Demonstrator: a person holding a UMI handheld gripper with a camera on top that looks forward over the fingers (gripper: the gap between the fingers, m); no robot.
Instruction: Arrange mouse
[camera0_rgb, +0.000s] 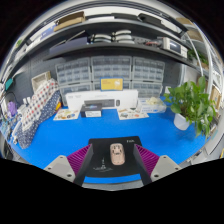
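Note:
A small beige mouse (117, 153) lies on a black mouse pad (100, 166) on the blue table (60, 135). My gripper (114, 154) is open, its magenta pads spread wide on either side of the pad. The mouse stands between the fingers (72, 160), with a clear gap at each side, resting on the mouse pad. The near edge of the mouse pad is hidden below the fingers.
A green potted plant (188, 100) stands at the right of the table. A white box (100, 100) and small items sit along the back, under grey drawer cabinets (110, 72) and shelves. A patterned cloth pile (38, 100) is at the left.

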